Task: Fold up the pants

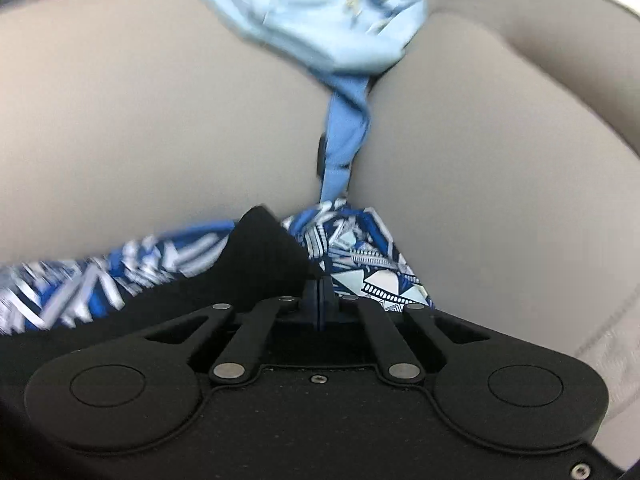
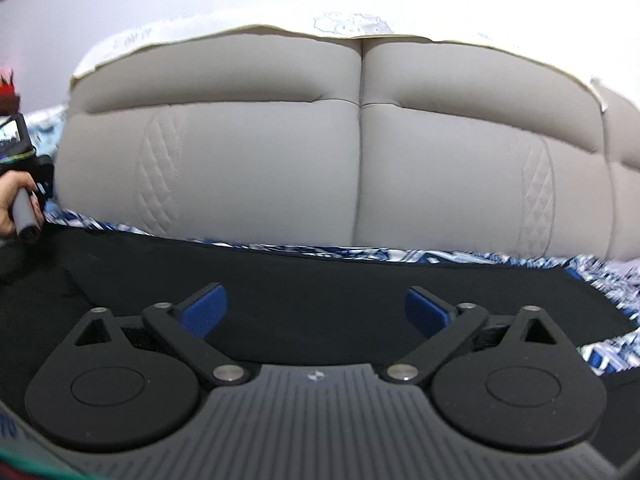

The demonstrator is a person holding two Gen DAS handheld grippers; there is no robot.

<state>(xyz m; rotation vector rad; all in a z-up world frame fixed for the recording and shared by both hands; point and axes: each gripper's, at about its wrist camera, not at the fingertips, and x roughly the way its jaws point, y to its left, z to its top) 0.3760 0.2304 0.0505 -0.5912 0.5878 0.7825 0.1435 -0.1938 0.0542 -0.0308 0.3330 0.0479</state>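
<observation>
Black pants (image 2: 320, 280) lie spread across a blue-and-white patterned sheet (image 2: 440, 258). My right gripper (image 2: 316, 312) hangs low over them. It is open, its blue pads (image 2: 204, 312) wide apart with only flat cloth between them. In the left wrist view my left gripper (image 1: 319, 292) is shut. The black pants (image 1: 160, 320) reach right up to its fingertips and rise in a peak beside them, so it seems to pinch their edge. A person's hand (image 2: 10, 204) holding the left gripper's handle shows at the far left of the right wrist view.
A grey padded backrest (image 2: 360, 160) rises right behind the sheet. A crumpled light blue garment (image 1: 332, 20) lies against it, with a strip (image 1: 346, 140) hanging down towards the sheet (image 1: 360, 260). White cloth covers the backrest's top edge (image 2: 240, 36).
</observation>
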